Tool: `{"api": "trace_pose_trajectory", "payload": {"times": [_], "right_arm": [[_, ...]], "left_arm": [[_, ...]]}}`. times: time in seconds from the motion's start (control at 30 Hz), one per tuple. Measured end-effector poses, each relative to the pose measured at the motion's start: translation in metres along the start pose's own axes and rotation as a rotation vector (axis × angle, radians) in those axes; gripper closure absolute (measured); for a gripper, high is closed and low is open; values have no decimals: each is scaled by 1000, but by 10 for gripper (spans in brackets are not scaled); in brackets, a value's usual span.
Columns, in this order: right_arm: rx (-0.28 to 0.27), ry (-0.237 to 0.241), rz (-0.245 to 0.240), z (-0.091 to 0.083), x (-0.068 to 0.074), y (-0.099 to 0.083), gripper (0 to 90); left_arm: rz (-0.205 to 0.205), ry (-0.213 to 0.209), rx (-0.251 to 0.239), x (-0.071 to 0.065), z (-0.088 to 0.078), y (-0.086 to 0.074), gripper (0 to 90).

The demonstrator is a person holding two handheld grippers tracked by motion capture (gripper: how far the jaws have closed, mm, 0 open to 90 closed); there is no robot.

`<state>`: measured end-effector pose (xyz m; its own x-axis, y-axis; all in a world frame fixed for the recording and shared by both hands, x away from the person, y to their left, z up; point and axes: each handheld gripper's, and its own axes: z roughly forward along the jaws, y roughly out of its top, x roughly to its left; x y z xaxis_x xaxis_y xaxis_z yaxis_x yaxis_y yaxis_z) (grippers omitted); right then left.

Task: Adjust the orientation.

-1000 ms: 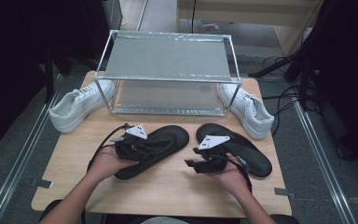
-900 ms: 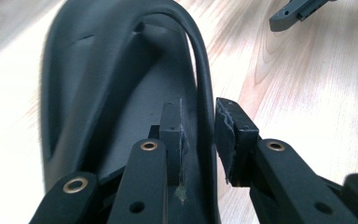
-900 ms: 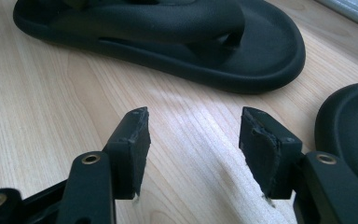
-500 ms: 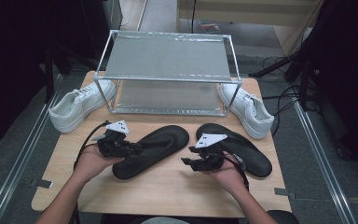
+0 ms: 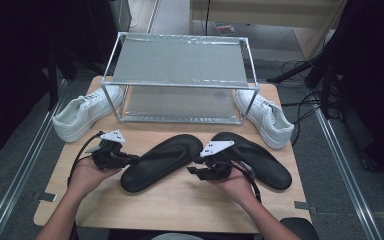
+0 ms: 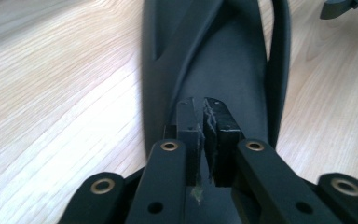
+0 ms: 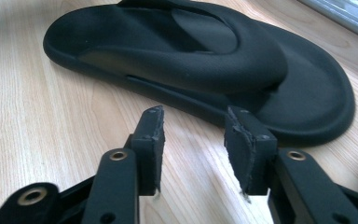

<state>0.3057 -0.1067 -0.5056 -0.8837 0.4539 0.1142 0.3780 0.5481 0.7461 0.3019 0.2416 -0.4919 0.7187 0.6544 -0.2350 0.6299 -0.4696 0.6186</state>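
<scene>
The left black sandal (image 5: 161, 162) lies flat on the worktop (image 5: 180, 205), approx. in the middle, toe end toward the rack, heel end toward the person's left side. The left gripper (image 5: 130, 160) is at its heel end. In the left gripper view its fingers (image 6: 188, 123) have just been closing and are pressed together, w/ almost no gap, right over the heel part of this sandal (image 6: 223, 70). I cannot tell if they pinch the rim or not.

The right black sandal (image 5: 252, 159) lies just beside the first one, toe ends near each other, heels spread apart. The right gripper (image 5: 192, 167) sits between the two sandals, close to the first one's toe part. Its fingers (image 7: 150, 140) have also just been closing but stand spread, nothing between them, only bare wood; the sandal (image 7: 205, 60) is just in front of them.

Behind the sandals stands a metal rack (image 5: 180, 75) w/ two shelves. One white sneaker (image 5: 80, 115) is at the left of the rack and another white sneaker (image 5: 266, 117) at the right, both on the worktop edge.
</scene>
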Motion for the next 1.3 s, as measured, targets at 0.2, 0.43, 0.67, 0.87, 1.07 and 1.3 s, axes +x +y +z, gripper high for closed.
{"api": "trace_pose_trajectory", "payload": {"times": [0.2,0.43,0.67,0.87,1.07,1.3], "right_arm": [[-2,28,-9,9,8,6,807],[-37,53,-22,16,21,14,900],[-35,60,-10,27,27,18,900],[-16,53,6,35,24,18,900],[-20,58,3,36,22,19,900],[-25,51,-8,36,22,18,900]], "left_arm": [[-37,31,9,11,-1,-8,875],[-38,65,2,18,2,-15,891],[-44,56,42,18,10,-18,889],[-43,52,38,18,9,-19,894],[-51,58,32,15,10,-21,899],[-53,51,35,13,9,-22,899]]}}
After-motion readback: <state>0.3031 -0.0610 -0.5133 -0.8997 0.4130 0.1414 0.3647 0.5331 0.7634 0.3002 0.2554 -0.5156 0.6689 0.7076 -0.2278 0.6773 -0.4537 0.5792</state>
